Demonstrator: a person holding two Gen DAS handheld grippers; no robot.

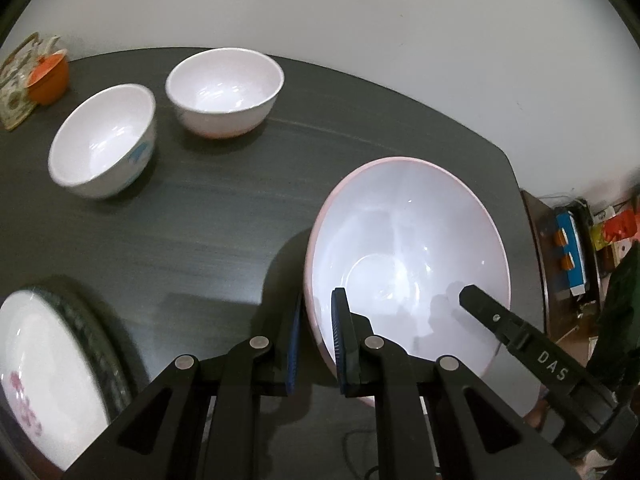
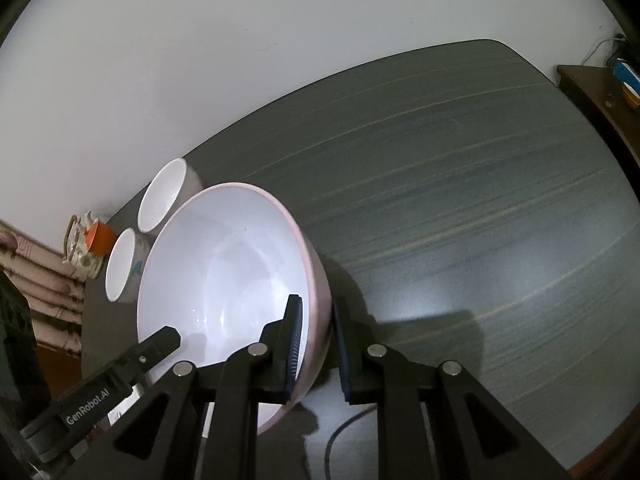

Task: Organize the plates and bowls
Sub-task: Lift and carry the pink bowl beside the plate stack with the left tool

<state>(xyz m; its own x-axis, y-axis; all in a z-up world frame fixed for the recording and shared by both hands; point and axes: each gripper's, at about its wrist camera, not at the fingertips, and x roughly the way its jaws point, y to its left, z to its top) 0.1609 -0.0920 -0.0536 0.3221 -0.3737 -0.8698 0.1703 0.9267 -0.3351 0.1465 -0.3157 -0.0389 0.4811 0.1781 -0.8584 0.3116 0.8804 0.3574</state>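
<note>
Flowered plate (image 1: 44,360) at the table's (image 1: 200,220) near left edge, two white bowls (image 1: 104,140) toward its far left corner, left gripper (image 1: 316,344) and right gripper (image 2: 316,348) clenched on opposite rims of the big pink bowl (image 1: 408,248), held tilted above the table's near side.

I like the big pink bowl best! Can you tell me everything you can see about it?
The big pink bowl is pale pink outside and shiny white inside, smooth like glazed ceramic or melamine, and empty. It is wide and deep, with a ring showing at its bottom. It tilts over the dark table. The left gripper pinches one side of its rim, and the right gripper pinches the opposite side, each with one of its jaws inside and one outside.
</note>
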